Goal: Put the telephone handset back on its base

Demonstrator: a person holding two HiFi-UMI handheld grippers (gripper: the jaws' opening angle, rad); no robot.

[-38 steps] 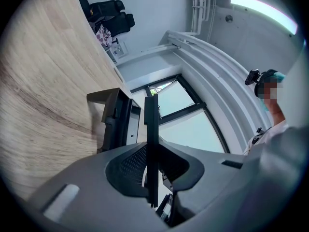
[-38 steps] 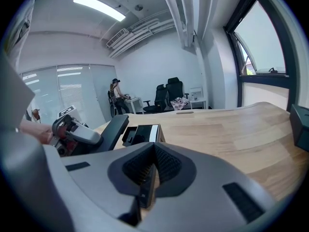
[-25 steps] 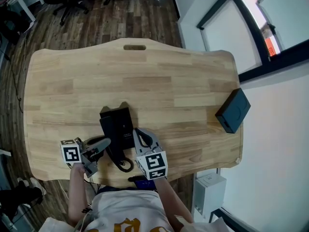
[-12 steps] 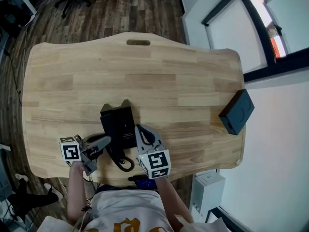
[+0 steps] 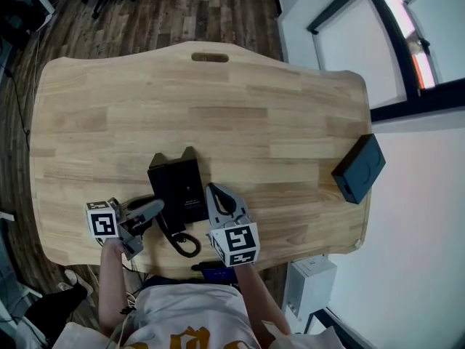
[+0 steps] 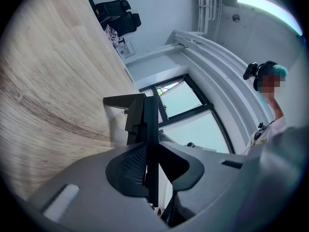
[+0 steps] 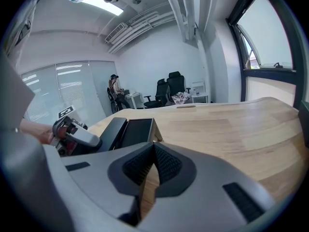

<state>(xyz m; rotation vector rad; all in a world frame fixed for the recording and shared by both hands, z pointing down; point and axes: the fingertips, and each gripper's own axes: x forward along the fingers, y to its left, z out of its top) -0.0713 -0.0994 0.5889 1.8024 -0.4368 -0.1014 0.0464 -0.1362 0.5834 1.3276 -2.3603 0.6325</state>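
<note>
Two claws on the job. Left claw is narrowed on a thin dark edge, which I take for the handset. The right claw is pinched nearly closed with nothing in it. Handset lies along the base on the side facing the left claw; base sits just ahead of the right claw's tips. Coiled cord lies between both claws, nearer me.

Step, as I judge it: seating. Next move calls for pressing the handset flat into its cradle, then opening and backing out clear of the cord.

Pale wood desk, mostly bare; black box well right of the right claw. Beyond: plank floor, office chairs, big window.
</note>
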